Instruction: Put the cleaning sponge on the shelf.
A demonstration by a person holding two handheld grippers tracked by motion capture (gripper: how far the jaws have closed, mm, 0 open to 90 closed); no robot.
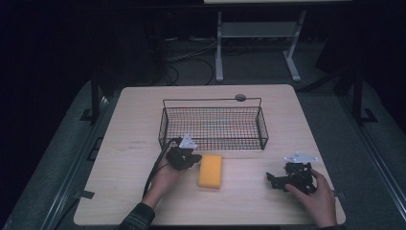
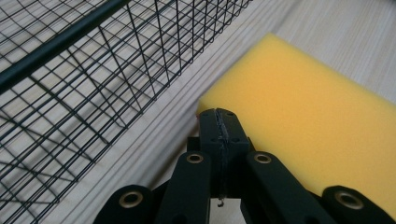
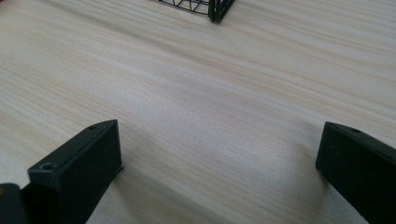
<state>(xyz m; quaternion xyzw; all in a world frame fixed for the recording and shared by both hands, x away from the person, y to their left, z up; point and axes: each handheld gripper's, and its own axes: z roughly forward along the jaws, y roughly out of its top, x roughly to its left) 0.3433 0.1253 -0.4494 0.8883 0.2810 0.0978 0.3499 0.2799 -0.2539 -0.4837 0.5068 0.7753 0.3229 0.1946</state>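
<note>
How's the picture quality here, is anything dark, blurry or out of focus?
High view: dim, the surroundings nearly black, only the table lit. Left gripper view: bright, the sponge and wire basket fairly sharp, the shut left claw soft up close. Right gripper view: wood grain softens with distance, the open right claw casts faint shadows.

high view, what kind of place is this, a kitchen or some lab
Most likely a lab or recording room, not a kitchen: a bare wooden table stands in a dark room, cables lie on the floor behind it, and a person holds a claw in each hand, left claw and right claw.
</note>
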